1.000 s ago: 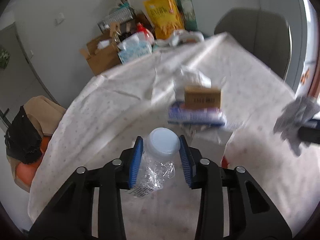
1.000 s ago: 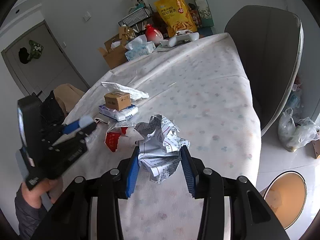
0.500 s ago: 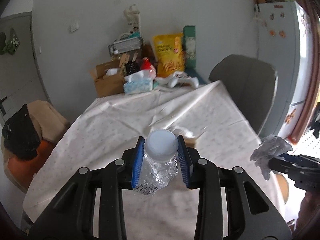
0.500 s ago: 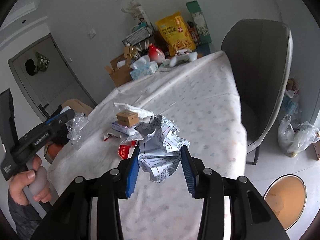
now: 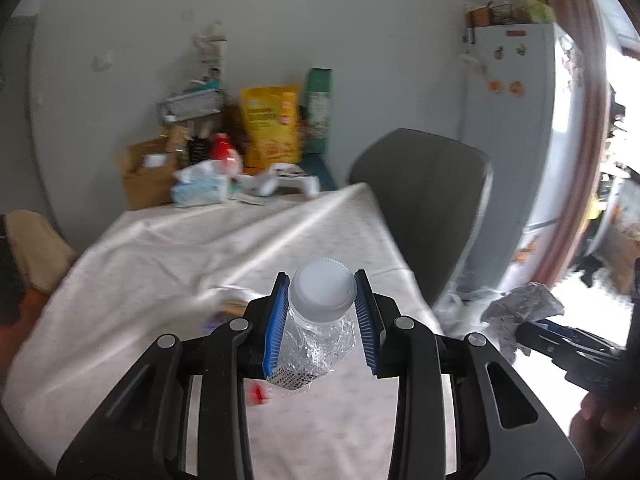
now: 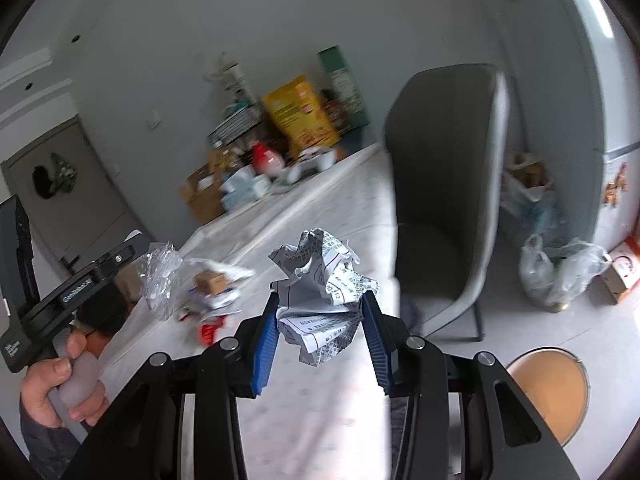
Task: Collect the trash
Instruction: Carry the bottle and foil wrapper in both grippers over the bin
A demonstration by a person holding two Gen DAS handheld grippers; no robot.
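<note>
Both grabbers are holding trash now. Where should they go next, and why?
Probably swing both toward the round bin on the floor beside the grey chair. The left gripper already clamps a crushed plastic bottle, the right gripper a crumpled paper, both lifted off the table.

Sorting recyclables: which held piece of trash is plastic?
The crushed clear bottle with the white cap, in the left gripper; the right gripper holds crumpled printed paper.

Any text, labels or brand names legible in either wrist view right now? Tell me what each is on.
None reads clearly.
Crumpled paper in the right tool: rows of print, too small.
Crushed bottle in the left tool: label strip, unreadable.
Yellow snack bag: blurred.
Green box: blurred.
</note>
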